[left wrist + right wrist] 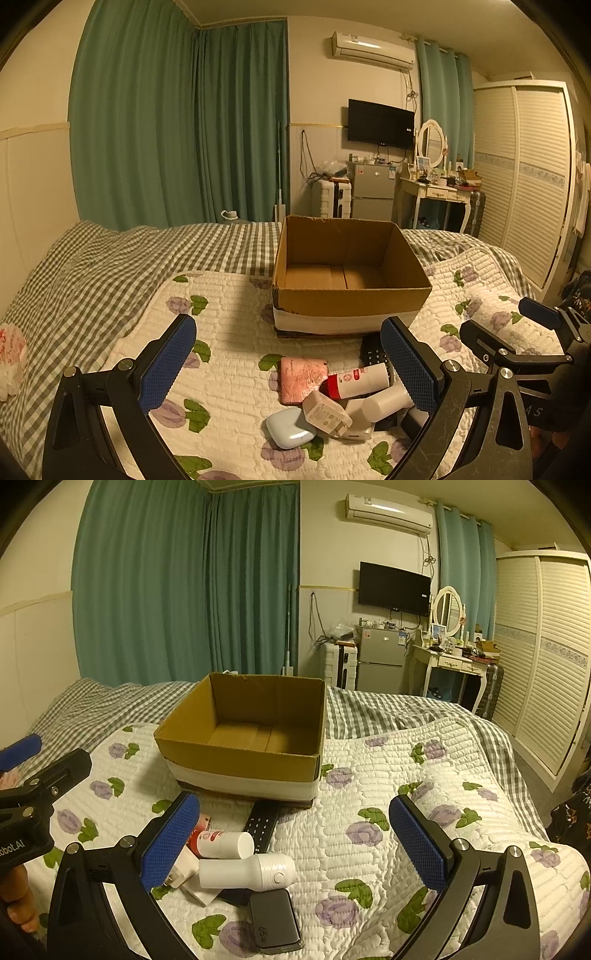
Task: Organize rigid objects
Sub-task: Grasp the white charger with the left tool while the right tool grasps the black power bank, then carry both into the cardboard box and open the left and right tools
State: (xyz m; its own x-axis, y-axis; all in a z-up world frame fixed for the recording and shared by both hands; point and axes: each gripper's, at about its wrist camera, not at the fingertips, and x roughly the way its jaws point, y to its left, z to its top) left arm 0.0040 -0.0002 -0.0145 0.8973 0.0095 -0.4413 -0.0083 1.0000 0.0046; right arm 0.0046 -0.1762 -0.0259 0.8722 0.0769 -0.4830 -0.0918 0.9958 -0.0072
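A: Left wrist view: we are holding the left hand-held gripper (288,363) wide, nothing between its blue pads, hovering over the floral quilt (229,321) on the bed.

B: Agreed. We are seeing the cardboard box (347,301) sitting open on the quilt just beyond the fingertips, only bare cardboard showing inside.

A: Below the pads we are looking at a cluster of small items: a pink flat pack (301,378), a red-and-white bottle (356,380) lying on its side, a white charger plug (327,413), a pale blue earbud case (290,428). The plug is leaning on the case.

B: From the right wrist view we are noting the right hand-held gripper (293,843) also spread wide and holding nothing. The same bottle (225,843) is lying near its left pad.

A: We are also logging a white handheld device with a round button (251,875) lying just below the bottle, a dark power bank (275,919) near the lower edge, and a black remote (262,827) running from the pile toward the box's front wall.

B: The box (243,764) is standing between the pile and the checked bedsheet (369,709). The other gripper's frame is showing at the left edge; we cannot tell anything more of it from here.
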